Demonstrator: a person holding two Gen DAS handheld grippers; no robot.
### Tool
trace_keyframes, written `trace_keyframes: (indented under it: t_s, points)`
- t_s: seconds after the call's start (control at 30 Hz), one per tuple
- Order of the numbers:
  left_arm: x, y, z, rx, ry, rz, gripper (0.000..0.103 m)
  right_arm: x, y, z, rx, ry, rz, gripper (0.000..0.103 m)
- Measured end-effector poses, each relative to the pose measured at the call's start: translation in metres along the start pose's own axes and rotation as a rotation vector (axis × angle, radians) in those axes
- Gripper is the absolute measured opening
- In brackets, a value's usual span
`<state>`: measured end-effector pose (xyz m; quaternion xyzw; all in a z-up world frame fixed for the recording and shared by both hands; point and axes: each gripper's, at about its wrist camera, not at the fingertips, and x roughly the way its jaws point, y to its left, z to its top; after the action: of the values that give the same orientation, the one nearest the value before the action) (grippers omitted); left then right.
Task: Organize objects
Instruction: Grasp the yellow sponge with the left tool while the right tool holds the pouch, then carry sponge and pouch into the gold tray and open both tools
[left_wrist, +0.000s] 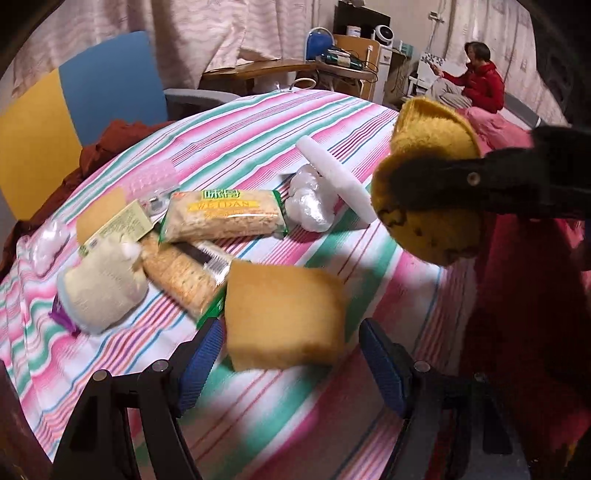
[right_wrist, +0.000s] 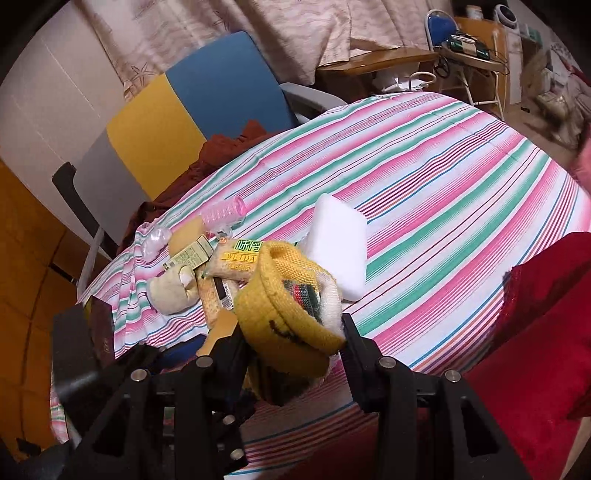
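Striped pink, green and white cloth (left_wrist: 258, 122) covers what I take for a bed, with a blue and yellow chair (left_wrist: 74, 110) behind its far left edge and a person in red (left_wrist: 480, 85) seated in the background.

My left gripper (left_wrist: 291, 365) has its jaws spread apart, grasping nothing. A tan sponge (left_wrist: 284, 314) lies straight ahead between the two blue pads, close to the near edge; I cannot tell whether the pads touch it. Its long axis runs roughly across the gap, so I judge the jaws could shut on its shorter sides with little turning.

My right gripper (right_wrist: 291, 343) is clenched on a yellow knitted pouch (right_wrist: 288, 306), held up above the cloth with a striped fabric lining showing in its mouth. From the left view the pouch hangs to the right, well above the sponge.

Beyond the sponge sits the clutter near the left edge: two cracker packets (left_wrist: 225, 214), a cream plush toy (left_wrist: 103, 291), a white foam block (left_wrist: 336, 181) and a crumpled plastic wrap (left_wrist: 310, 199). The left gripper is plainly nearer the sponge.
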<state>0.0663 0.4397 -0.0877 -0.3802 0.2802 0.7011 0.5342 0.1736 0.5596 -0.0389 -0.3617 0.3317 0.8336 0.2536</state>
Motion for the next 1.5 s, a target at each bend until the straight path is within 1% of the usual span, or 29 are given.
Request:
trace_keyframes:
  t_s: [0.03,0.07,0.1,0.23,0.3,0.43,0.6,0.8,0.87,1.03,1.13,1.2,1.3,1.4,1.5]
  points:
    - [0.003,0.0,0.0,-0.002,0.005,-0.002,0.076,0.0,0.0,0.0,0.0,0.002,0.002,0.046]
    - [0.006,0.002,-0.001,-0.011,0.01,-0.006,0.069,0.0,-0.001,0.0,0.001,0.003,0.003,0.046]
    - [0.008,0.004,-0.002,-0.019,0.012,-0.01,0.064,0.0,-0.001,0.0,0.002,0.003,0.003,0.046]
    - [-0.002,0.006,-0.013,-0.014,-0.023,-0.03,0.061,0.001,-0.001,0.0,-0.003,0.009,-0.001,0.046]
    - [-0.01,0.009,-0.019,-0.043,-0.041,-0.043,0.061,0.001,0.0,0.0,-0.006,0.011,-0.001,0.046]
    - [-0.033,0.019,-0.037,-0.109,-0.067,-0.045,0.061,0.002,0.001,0.001,-0.02,0.021,-0.003,0.046]
    - [-0.065,0.035,-0.055,-0.185,-0.112,-0.014,0.061,0.004,0.006,0.0,-0.053,0.034,-0.027,0.046]
    - [-0.102,0.062,-0.071,-0.273,-0.17,0.026,0.061,0.004,0.012,-0.002,-0.086,0.034,-0.08,0.046]
    - [-0.116,0.072,-0.078,-0.31,-0.188,0.039,0.061,0.004,0.017,-0.003,-0.117,0.037,-0.106,0.046]
    - [-0.148,0.101,-0.1,-0.4,-0.235,0.107,0.061,0.005,0.03,-0.005,-0.178,0.046,-0.164,0.046]
    - [-0.165,0.121,-0.114,-0.458,-0.257,0.148,0.061,0.003,0.045,-0.008,-0.191,0.052,-0.124,0.046]
    - [-0.178,0.137,-0.125,-0.508,-0.272,0.174,0.061,0.002,0.067,-0.01,-0.231,0.053,-0.092,0.046]
    - [-0.197,0.16,-0.144,-0.576,-0.298,0.228,0.061,0.0,0.109,-0.018,-0.311,0.058,-0.018,0.046]
    - [-0.216,0.183,-0.162,-0.632,-0.318,0.292,0.062,0.002,0.158,-0.03,-0.392,0.077,0.074,0.046]
    - [-0.231,0.205,-0.179,-0.68,-0.328,0.349,0.062,0.005,0.215,-0.051,-0.496,0.109,0.181,0.046]
